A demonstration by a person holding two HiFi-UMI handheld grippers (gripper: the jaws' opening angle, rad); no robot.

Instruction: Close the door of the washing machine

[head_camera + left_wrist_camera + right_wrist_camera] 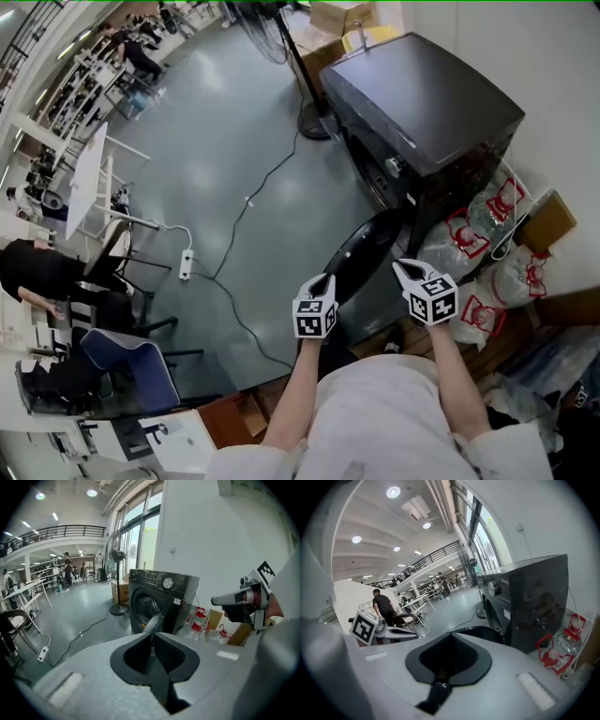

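Note:
The dark front-loading washing machine (422, 112) stands against the wall at the upper right. Its round door (361, 253) hangs open, swung out towards me. My left gripper (325, 278) is shut and empty, with its tip close to the door's near edge. My right gripper (401, 266) is also shut and empty, just right of the door. In the left gripper view the shut jaws (152, 634) point at the door (154, 622), which is seen edge-on before the drum (146, 606). The right gripper view shows its shut jaws (449, 637), with the door (485, 632) beyond them.
A standing fan (309, 117) and cardboard boxes (342, 19) sit left of and behind the machine. A cable and power strip (186, 265) lie on the grey floor. Water bottles with red handles (487, 220) are piled right of the machine. A blue chair (127, 361) stands at the lower left.

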